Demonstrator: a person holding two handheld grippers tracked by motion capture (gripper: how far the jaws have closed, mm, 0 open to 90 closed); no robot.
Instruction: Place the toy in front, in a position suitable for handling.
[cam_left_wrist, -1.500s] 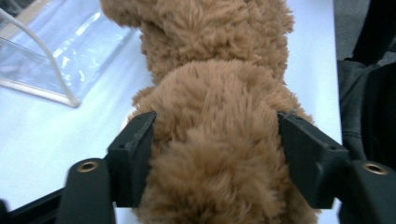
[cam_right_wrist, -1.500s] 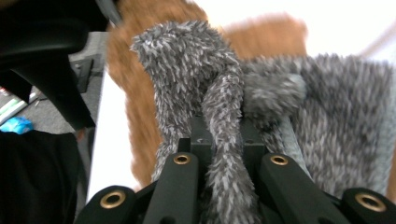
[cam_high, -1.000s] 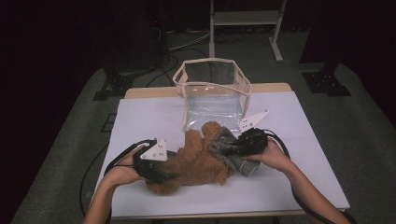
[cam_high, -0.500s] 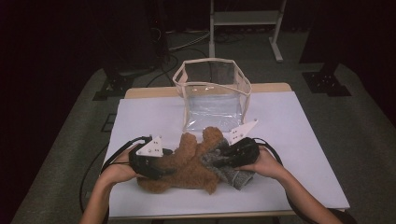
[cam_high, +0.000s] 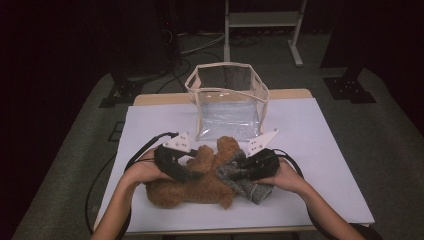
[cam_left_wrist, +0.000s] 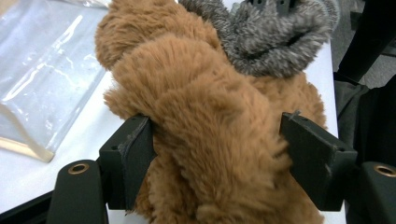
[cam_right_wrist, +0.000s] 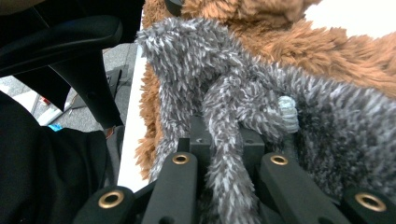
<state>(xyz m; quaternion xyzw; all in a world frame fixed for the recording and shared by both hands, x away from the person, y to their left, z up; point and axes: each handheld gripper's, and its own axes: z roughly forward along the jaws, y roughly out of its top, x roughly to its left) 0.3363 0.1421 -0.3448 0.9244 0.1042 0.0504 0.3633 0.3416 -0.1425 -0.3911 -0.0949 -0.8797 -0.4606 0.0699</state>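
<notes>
Brown plush: fuzzy soft toy, lying mid-front of the table, just at 6 o'clock of the clear bag
Grey plush: smaller fuzzy piece, touching the brown one at its 3 o'clock, overlapping it
Left gripper: jaws apart, have just been opening; brown plush sits between them, pads at or just off the fur in the left gripper view
Right gripper: jaws together, clamped on a thin strand of grey plush
Clear bag: upright, mouth open, at 12 o'clock of both toys, near but apart
Risk 1: grey strand is thin, could slip out of the pinch if pulled hard
Risk 2: left grip looks loose, brown plush may sag or drop on lifting
Risk 3: soft bag could tip or get shoved toward 12 o'clock when stuffed
Room: bare table at 3 and 9 o'clock; front edge close at 6 o'clock, brown plush near it
</notes>
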